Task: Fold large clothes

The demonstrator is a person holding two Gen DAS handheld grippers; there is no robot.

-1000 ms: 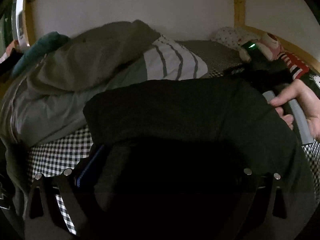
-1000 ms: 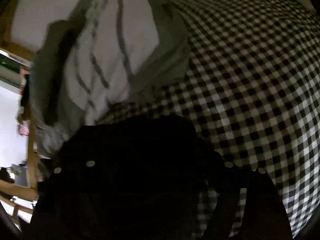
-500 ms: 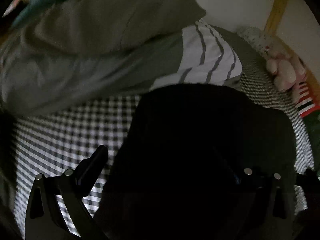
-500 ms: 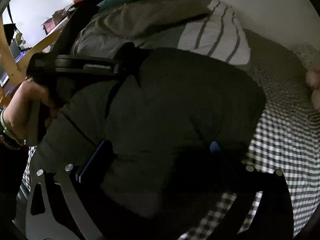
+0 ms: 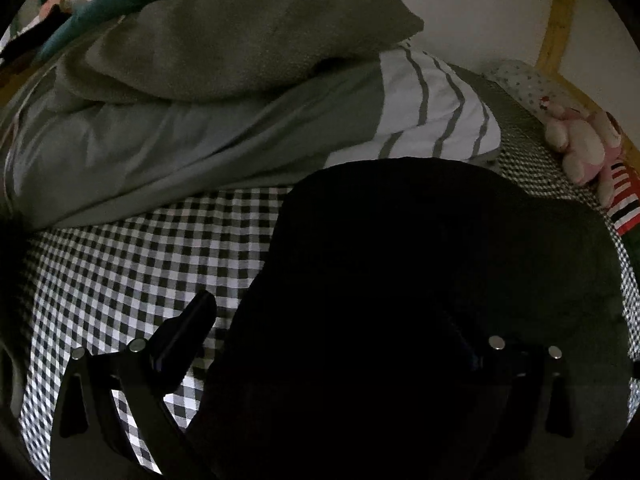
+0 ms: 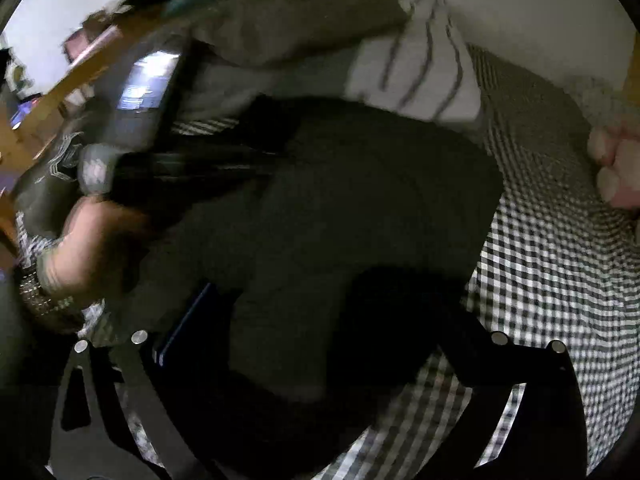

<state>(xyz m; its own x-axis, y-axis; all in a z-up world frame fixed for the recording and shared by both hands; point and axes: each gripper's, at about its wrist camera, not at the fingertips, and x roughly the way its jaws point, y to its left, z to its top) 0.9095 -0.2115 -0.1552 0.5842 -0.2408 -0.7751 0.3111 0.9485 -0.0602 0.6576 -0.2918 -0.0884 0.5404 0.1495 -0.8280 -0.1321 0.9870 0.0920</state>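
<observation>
- Dark garment (image 5: 420,272) lies in a mound on the bed's black-and-white checked sheet (image 5: 120,264); it fills the lower right of the left wrist view and the middle of the right wrist view (image 6: 340,208).
- Left gripper (image 5: 332,336): jaws stand wide. The left finger (image 5: 188,324) shows bare over the checked sheet, just beside the garment's edge; the right finger is lost in the dark cloth. Whether any cloth is pinched, cannot tell.
- Right gripper (image 6: 320,332): jaws wide too, with the garment spread between and over them. Its left finger (image 6: 184,320) shows a blue pad edge against the cloth; the right finger is dark against dark. Grip on the cloth: cannot tell.
- In the right wrist view, the person's left hand (image 6: 92,236), blurred, holds the other gripper's handle at the garment's left side; a wristband shows at the wrist.
- Behind the garment: a grey duvet (image 5: 168,148) with a white, grey-striped part (image 5: 432,120), touching the garment's far edge.
- An olive-grey blanket (image 5: 248,36) lies heaped on the duvet; something teal (image 5: 116,4) behind it.
- Pink plush toy (image 5: 580,140) by the wooden bed frame (image 5: 556,12) at the far right, apart from the garment.
- Right wrist view is motion-blurred; fine detail unreadable.
</observation>
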